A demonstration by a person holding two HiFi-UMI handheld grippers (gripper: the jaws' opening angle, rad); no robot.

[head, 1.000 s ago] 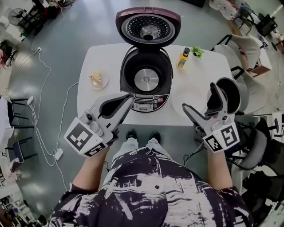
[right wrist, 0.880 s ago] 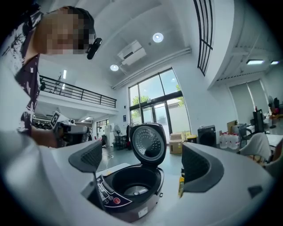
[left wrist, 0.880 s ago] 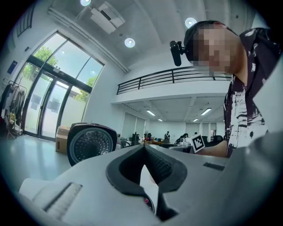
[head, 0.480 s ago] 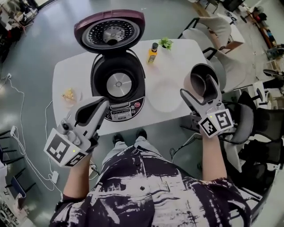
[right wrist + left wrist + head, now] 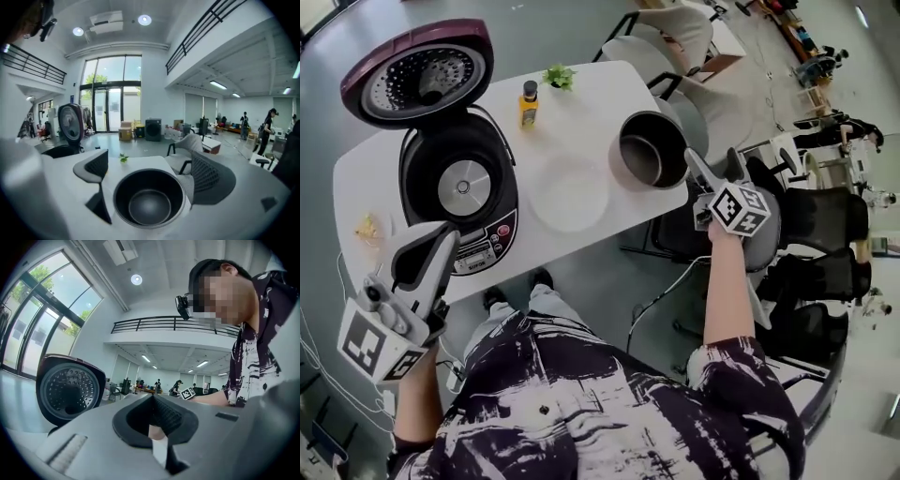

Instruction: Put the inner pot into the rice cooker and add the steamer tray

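The dark inner pot (image 5: 652, 150) (image 5: 149, 199) stands upright and empty at the table's right edge. My right gripper (image 5: 712, 167) (image 5: 149, 161) is open just to its right, one jaw on each side of the pot in the right gripper view, not closed on it. The rice cooker (image 5: 459, 183) sits at the table's left with its maroon lid (image 5: 417, 75) (image 5: 68, 390) raised and its cavity empty. A white round steamer tray (image 5: 569, 192) lies between cooker and pot. My left gripper (image 5: 441, 239) (image 5: 152, 401) is shut on nothing, low in front of the cooker.
A yellow bottle (image 5: 528, 103) and a small green plant (image 5: 560, 75) stand at the table's far edge. A small plate with food (image 5: 367, 228) lies at the far left. Chairs (image 5: 675, 42) crowd the right side beyond the table (image 5: 581, 103).
The head view has swung right. My right gripper has moved up to the inner pot, with its jaws now around it. The left gripper has dropped toward the lower left.
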